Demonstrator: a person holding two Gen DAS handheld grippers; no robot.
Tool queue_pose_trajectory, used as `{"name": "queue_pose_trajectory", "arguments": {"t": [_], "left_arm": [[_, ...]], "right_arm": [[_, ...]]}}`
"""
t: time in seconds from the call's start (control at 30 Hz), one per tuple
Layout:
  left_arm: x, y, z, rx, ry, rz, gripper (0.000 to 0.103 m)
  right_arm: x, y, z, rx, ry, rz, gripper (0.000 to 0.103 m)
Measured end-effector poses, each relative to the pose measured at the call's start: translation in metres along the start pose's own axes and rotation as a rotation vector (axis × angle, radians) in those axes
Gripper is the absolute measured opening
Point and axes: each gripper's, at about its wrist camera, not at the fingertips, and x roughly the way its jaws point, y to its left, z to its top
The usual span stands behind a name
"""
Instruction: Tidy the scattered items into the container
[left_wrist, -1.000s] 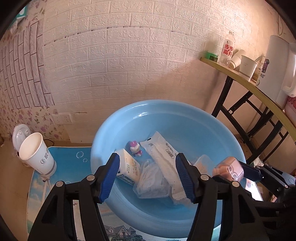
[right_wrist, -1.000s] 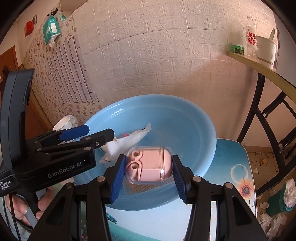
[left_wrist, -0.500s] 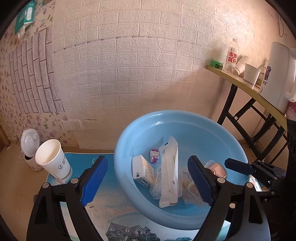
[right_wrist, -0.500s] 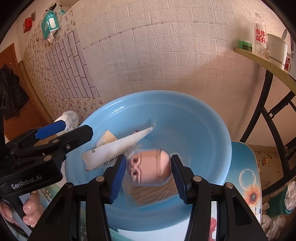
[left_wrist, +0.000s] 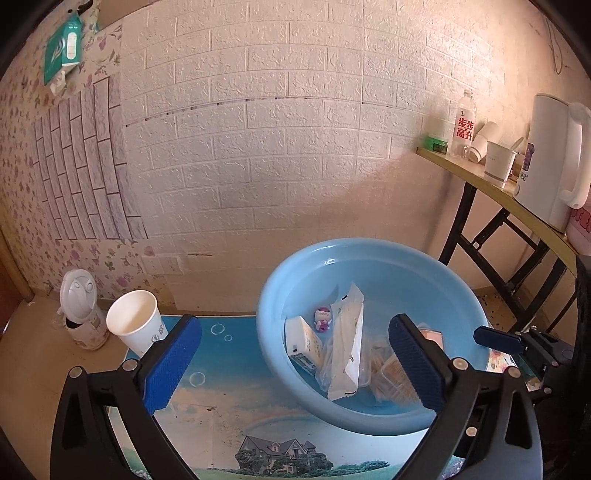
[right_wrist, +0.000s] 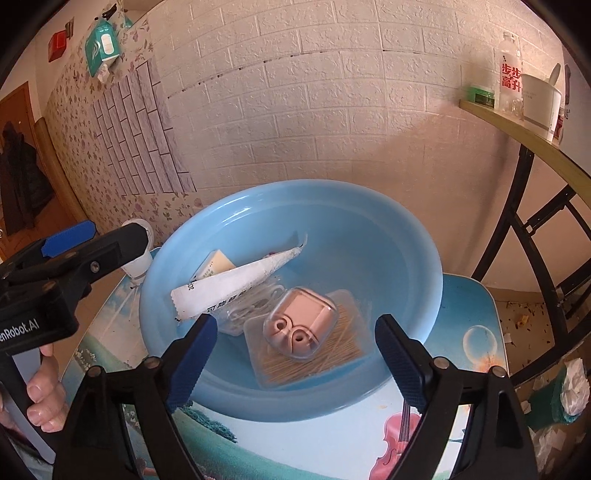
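Right wrist view: the right gripper (right_wrist: 291, 360) has its fingers spread wide with nothing between them; the pink case (right_wrist: 301, 326) lies ahead of them inside the blue basin (right_wrist: 424, 258), atop a clear box of sticks (right_wrist: 332, 350); the left gripper (left_wrist: 295, 365) is likewise wide open and empty. A paper cup (left_wrist: 135, 321) stands beyond its left finger on the tabletop (left_wrist: 221, 406); likely next, pinch it gently at the wall so it does not crush.
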Motion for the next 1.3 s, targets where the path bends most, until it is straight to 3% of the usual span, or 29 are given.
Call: {"name": "queue_pose_trajectory", "arguments": {"t": [0.27,0.97,1.3], "left_arm": [[-0.019,0.002,0.003,0.011,-0.02,0.042,0.103],[-0.073,0.008,-0.011,0.01,-0.055,0.072,0.103],[-0.08,0.009,-0.032,-0.007,-0.014,0.074,0.103]], "right_arm": [[-0.021,0.009,0.001,-0.007,-0.032,-0.006,0.089],[-0.068,0.018,-0.013,0.03,-0.056,-0.012,0.089],[-0.08,0.021,-0.028,0.044,-0.062,-0.026,0.089]]}}
